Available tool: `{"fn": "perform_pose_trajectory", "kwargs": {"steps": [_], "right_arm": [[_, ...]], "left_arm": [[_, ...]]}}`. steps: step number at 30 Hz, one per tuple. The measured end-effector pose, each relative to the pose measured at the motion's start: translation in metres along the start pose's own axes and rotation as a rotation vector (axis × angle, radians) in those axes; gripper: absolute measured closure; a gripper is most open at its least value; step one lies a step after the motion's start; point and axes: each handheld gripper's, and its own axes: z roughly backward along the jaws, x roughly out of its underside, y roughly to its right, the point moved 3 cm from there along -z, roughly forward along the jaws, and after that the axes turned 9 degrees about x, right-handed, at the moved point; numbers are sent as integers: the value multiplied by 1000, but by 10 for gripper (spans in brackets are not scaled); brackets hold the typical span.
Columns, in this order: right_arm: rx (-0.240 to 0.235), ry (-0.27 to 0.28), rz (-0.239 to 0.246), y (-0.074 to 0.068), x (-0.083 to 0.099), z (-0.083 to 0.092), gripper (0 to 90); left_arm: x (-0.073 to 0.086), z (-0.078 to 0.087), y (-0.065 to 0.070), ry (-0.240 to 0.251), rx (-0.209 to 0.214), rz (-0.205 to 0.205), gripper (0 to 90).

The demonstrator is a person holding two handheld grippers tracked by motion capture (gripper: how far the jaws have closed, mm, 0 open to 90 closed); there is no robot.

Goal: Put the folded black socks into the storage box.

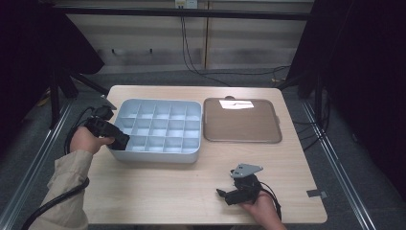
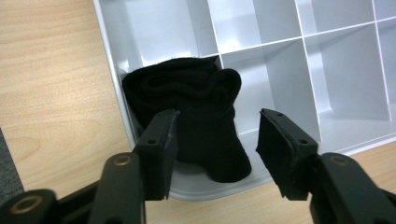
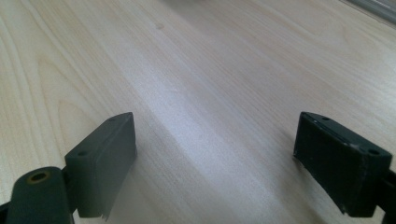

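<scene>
Black rolled sock (image 2: 196,116) sits in grey divider tray's (image 1: 158,155) corner cell, at tray's 8 o'clock. Your left claw (image 2: 215,149) spread, pads off fabric: lift straight out, don't snag the roll. Right claw (image 3: 215,163) spread, resting on worktop (image 1: 158,191) at 5 o'clock; keep parked.

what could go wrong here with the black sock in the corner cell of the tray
1. The black sock sits partly in the corner cell of the grey tray, its lower end draped over the front rim; it may slide out.
2. The left gripper has jaws apart, one pad close against the sock, so pulling back might snag and drag it.
3. The rolled top bulges above the dividers and could spill into the neighbouring cell.
</scene>
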Motion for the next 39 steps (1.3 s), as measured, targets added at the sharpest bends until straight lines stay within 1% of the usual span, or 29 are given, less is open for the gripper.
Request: {"fn": "perform_pose_trajectory", "kwargs": {"steps": [3,4,5,8,11,15,17,21,24,25,26,30,32,33,35,37,38,39], "right_arm": [[0,0,0,0,0,0,127],[0,0,0,0,0,0,127],[0,0,0,0,0,0,127],[0,0,-1,0,0,0,127],[0,0,0,0,0,0,126],[0,0,-1,0,0,0,127],[-2,0,1,0,0,0,125],[-3,0,0,0,0,0,125],[-3,3,5,0,0,0,125],[-3,-1,-1,0,0,0,125],[-3,3,5,0,0,0,125],[-3,3,5,1,0,0,125],[-3,1,4,1,0,0,125],[-3,1,5,1,0,0,125],[-3,1,5,1,0,0,124],[-4,1,5,1,0,0,124],[-5,1,6,1,0,-1,124],[-6,1,7,1,0,-1,123]], "left_arm": [[0,1,0,-2,1,-5,429],[0,2,0,-3,-1,-9,429],[0,2,1,5,1,-7,403],[0,3,3,-5,8,-7,371],[0,4,3,4,1,-12,342],[1,6,3,12,7,-12,323],[2,8,3,10,7,-15,320],[3,9,4,21,12,-19,319],[6,10,5,23,10,-31,320],[8,11,6,19,18,-32,319],[9,12,6,21,19,-37,319],[11,13,7,25,25,-40,320],[14,13,7,29,27,-33,321],[15,13,6,27,28,-39,321],[16,13,7,33,28,-35,321],[18,13,6,30,34,-40,321],[19,13,7,32,35,-36,321],[20,13,6,42,35,-41,319]]}}
